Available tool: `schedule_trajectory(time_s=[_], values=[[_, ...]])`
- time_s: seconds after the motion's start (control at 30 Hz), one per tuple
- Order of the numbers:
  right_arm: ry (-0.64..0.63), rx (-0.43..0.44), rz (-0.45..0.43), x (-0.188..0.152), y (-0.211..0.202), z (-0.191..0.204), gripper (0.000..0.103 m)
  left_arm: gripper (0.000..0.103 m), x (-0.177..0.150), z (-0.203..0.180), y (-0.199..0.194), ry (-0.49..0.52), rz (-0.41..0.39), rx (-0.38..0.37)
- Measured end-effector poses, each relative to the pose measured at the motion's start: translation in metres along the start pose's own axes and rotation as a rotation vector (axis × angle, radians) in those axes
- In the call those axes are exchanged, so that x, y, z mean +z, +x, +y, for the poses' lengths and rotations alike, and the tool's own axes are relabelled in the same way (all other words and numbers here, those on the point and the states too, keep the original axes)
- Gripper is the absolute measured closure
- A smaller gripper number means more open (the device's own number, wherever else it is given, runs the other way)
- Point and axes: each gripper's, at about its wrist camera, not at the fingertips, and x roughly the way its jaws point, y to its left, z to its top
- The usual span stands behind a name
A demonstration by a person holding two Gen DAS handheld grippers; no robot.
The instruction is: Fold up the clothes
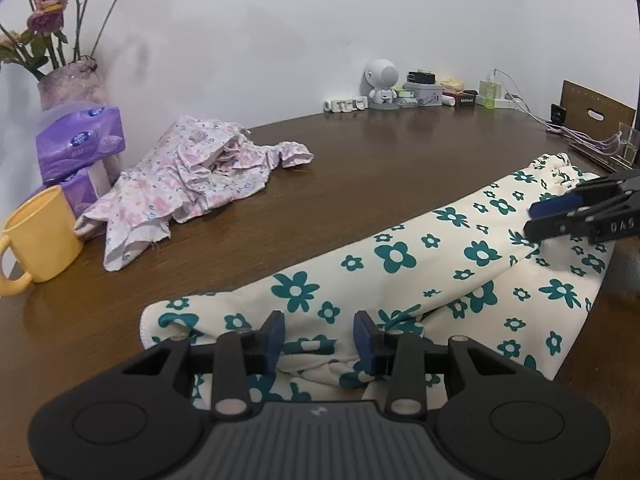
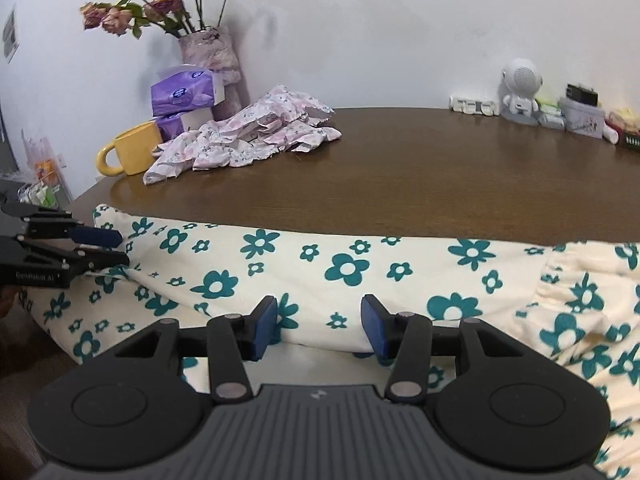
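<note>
Left wrist: flowered garment (image 1: 400,276) along table (image 1: 360,168) edge, both tools agape.

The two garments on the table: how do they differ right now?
The cream garment with teal flowers lies stretched out along the near table edge between both grippers; the pink floral garment sits crumpled in a heap by the yellow mug, untouched. The cream print is bold, the pink one fine. Both rest on the brown table.

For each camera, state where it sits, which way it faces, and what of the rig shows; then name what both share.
Left wrist: rides the left gripper, faces across the table toward the wall; right gripper enters at right.
Right wrist: rides the right gripper, faces the wall; left gripper enters at left.
Shared: green-flowered garment, pink floral garment, yellow mug, vase of roses.
</note>
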Motion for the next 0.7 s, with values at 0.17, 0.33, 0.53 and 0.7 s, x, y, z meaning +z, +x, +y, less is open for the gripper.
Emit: schedule_trajectory(time_s=[0.17,0.33,0.53,0.7], values=[[0.008,-0.068,-0.059,0.001,-0.023,-0.022,0.056,0.062,0.003,0.006,-0.010,-0.069,-0.041,0.029],[0.002,-0.105,-0.041,-0.007,-0.031,-0.044,0.059,0.064,-0.001,0.001,-0.002,-0.050,-0.007,0.032],[-0.056,-0.081,-0.032,-0.014,-0.029,-0.048,0.059,0.064,-0.002,-0.003,-0.002,-0.040,-0.006,0.052],[0.019,-0.081,-0.106,-0.008,-0.050,-0.065,0.059,0.061,0.003,-0.004,-0.013,-0.078,-0.051,0.071]])
